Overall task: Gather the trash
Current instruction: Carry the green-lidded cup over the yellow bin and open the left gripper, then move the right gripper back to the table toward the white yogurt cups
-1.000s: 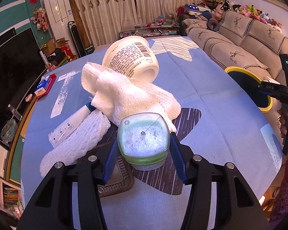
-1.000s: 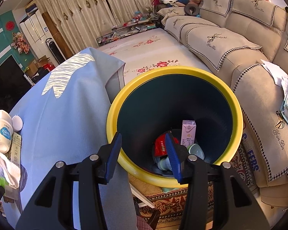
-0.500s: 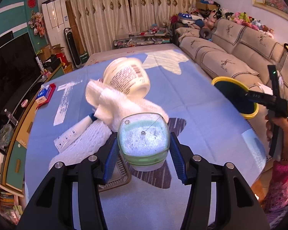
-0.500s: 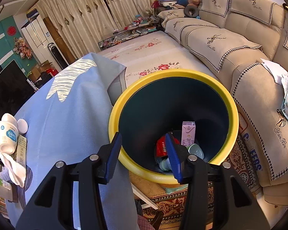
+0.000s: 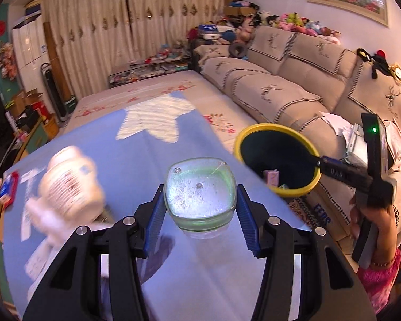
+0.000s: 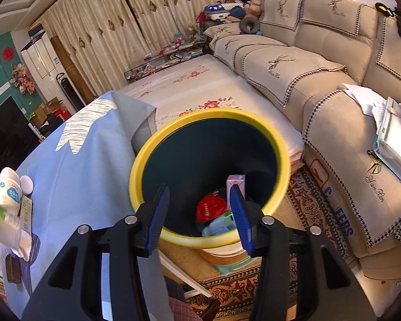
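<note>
The tabletop [image 5: 179, 267], draped in a blue cloth, carries what trash is left, and the yellow-rimmed bin [image 6: 270, 131] stands on the floor just off its right edge, near enough for a carried piece to go over the rim without a stretch. Inside the bin lie a pale carton [image 6: 236, 182], a red wrapper [image 6: 209, 208] and some greenish packaging, so by my reckoning part of the collecting is done. On the left of the tabletop a white labelled jar [image 5: 70, 182] lies tipped beside a crumpled white cloth [image 5: 44, 220], both blurred. The left gripper [image 5: 200, 214] holds a green plastic cup [image 5: 200, 190] above the cloth, bottom toward the camera, its jaws pinching the cup's two sides; the cup sits level with the bin, which suggests a carry toward it. The right gripper [image 6: 199, 215] hangs over the bin mouth with its jaws spread and nothing between them, probably freed by a drop.
</note>
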`<action>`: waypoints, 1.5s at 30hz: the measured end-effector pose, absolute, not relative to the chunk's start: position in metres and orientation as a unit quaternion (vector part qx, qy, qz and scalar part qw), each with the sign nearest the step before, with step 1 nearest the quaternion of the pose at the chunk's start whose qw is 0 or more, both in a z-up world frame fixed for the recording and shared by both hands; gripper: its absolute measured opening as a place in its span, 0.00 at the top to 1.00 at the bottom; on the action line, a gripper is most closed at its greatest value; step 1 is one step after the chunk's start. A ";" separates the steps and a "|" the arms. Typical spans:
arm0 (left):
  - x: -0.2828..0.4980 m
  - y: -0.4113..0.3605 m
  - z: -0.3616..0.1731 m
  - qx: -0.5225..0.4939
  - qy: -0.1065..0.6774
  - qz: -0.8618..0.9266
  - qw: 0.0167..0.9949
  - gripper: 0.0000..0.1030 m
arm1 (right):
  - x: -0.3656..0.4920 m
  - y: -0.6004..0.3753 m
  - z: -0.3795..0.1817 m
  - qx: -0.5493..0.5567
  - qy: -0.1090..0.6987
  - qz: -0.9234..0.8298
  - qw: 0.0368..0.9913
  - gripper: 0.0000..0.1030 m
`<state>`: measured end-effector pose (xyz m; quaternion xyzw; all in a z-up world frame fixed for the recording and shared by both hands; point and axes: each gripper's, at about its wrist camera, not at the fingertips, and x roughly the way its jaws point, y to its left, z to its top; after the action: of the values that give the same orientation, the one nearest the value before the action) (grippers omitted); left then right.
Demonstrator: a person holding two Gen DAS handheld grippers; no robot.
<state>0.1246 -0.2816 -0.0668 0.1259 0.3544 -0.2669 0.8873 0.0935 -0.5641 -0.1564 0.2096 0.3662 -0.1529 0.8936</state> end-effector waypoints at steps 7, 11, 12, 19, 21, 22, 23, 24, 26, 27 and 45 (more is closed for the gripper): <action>0.162 -0.382 -0.080 0.141 0.362 -0.321 0.864 0.50 | 0.072 -0.592 -0.162 0.228 0.361 -0.179 0.886 0.56; 0.183 -0.435 -0.105 0.144 0.387 -0.335 0.847 0.50 | 0.063 -0.609 -0.170 0.240 0.363 -0.191 0.880 0.56; 0.188 -0.448 -0.113 0.148 0.393 -0.337 0.843 0.50 | 0.061 -0.614 -0.172 0.243 0.366 -0.195 0.877 0.56; 0.204 -0.499 -0.170 0.174 0.435 -0.331 0.819 0.50 | 0.053 -0.635 -0.191 0.259 0.378 -0.210 0.863 0.56; 0.206 -0.504 -0.185 0.180 0.452 -0.329 0.810 0.50 | 0.052 -0.639 -0.196 0.263 0.381 -0.213 0.860 0.56; 0.207 -0.509 -0.193 0.181 0.463 -0.326 0.804 0.50 | 0.052 -0.641 -0.198 0.265 0.383 -0.214 0.859 0.56; 0.207 -0.512 -0.200 0.184 0.472 -0.323 0.799 0.50 | 0.052 -0.643 -0.201 0.267 0.384 -0.214 0.858 0.56; 0.207 -0.513 -0.206 0.187 0.479 -0.321 0.795 0.50 | 0.052 -0.644 -0.204 0.269 0.386 -0.214 0.856 0.56; 0.207 -0.512 -0.211 0.186 0.491 -0.323 0.787 0.50 | 0.053 -0.645 -0.209 0.272 0.390 -0.214 0.853 0.56; 0.208 -0.513 -0.212 0.189 0.490 -0.320 0.789 0.50 | 0.054 -0.646 -0.211 0.274 0.392 -0.213 0.852 0.56; 0.174 -0.421 -0.130 0.126 0.434 -0.318 0.833 0.26 | 0.063 -0.629 -0.197 0.255 0.394 -0.208 0.858 0.56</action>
<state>0.1741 -0.4212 -0.1302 0.1260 0.4342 -0.3181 0.8333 0.0629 -0.6286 -0.1970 0.2553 0.3944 -0.2082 0.8578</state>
